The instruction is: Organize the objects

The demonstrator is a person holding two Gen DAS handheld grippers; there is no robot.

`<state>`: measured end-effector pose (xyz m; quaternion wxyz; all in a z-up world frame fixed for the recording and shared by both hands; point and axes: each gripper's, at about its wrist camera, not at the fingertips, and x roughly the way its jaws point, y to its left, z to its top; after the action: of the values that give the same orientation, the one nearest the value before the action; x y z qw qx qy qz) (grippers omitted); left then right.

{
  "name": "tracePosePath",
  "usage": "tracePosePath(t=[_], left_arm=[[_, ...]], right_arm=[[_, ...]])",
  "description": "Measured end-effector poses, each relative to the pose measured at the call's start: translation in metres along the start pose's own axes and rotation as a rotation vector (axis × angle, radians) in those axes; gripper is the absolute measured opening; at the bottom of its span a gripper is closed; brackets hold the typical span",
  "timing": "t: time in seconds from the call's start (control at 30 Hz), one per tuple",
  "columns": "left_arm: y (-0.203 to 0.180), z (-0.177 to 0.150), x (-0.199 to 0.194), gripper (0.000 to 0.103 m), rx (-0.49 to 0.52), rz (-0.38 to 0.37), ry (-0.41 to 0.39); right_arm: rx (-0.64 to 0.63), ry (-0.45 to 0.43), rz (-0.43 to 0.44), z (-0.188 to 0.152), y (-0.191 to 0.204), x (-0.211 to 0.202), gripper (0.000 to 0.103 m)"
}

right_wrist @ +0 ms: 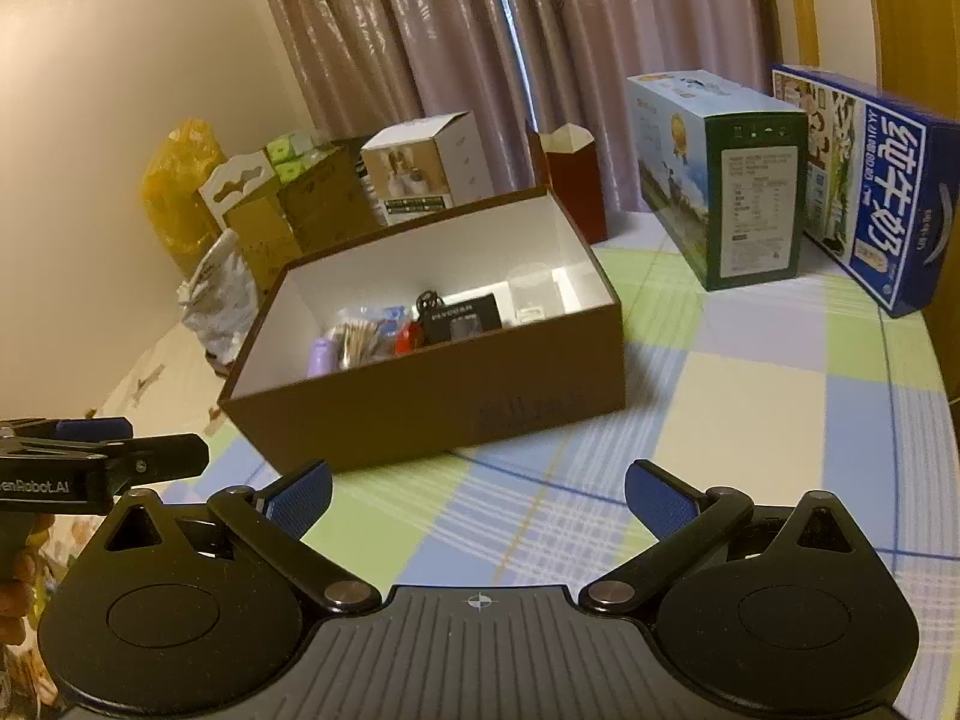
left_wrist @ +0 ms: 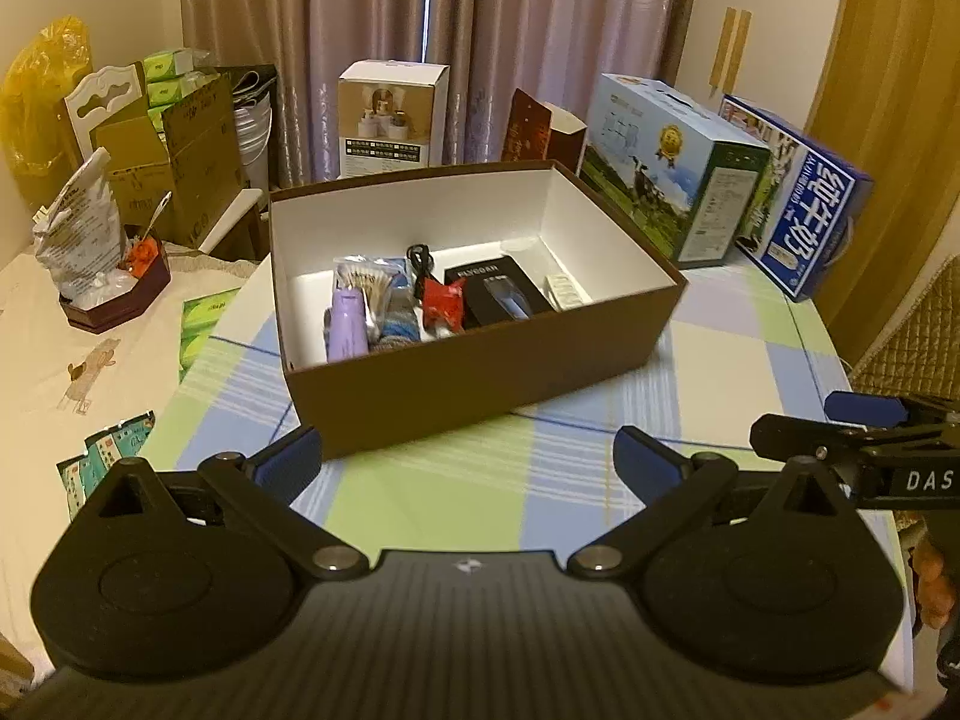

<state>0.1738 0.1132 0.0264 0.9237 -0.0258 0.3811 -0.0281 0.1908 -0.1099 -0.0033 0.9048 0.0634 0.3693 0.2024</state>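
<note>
Both grippers spread, holding nothing.
You are hovering left gripper point(left_wrist: 465, 459) and right gripper point(right_wrist: 477, 495) before the brown box point(left_wrist: 480, 372).

— What stands along the back of the table?
— A blue milk carton point(right_wrist: 882, 192), a green-ended milk case point(right_wrist: 720, 180) just beside it, a dark red paper bag point(right_wrist: 573, 180), then a white product box point(left_wrist: 393, 114) before the mauve curtains point(left_wrist: 372, 12).
— And on the left?
— Cardboard boxes point(left_wrist: 192, 156), a yellow plastic bag point(left_wrist: 36, 102), a crumpled silver pouch point(left_wrist: 78, 228).
</note>
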Motion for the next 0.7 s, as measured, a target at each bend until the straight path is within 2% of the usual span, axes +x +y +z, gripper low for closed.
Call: tracePosePath(t=[0.33,0.7], left_arm=[[-0.021,-0.039,-0.031,0.102,-0.017,-0.008,0.014],[-0.043,-0.067,-0.061,0.102,-0.024,-0.006,0.022]], right_arm=[[-0.035,0.025,0.001,-0.025,-0.002,-0.034,0.101],[-0.067,0.054,0.021,-0.051,-0.004,-0.066,0.101]])
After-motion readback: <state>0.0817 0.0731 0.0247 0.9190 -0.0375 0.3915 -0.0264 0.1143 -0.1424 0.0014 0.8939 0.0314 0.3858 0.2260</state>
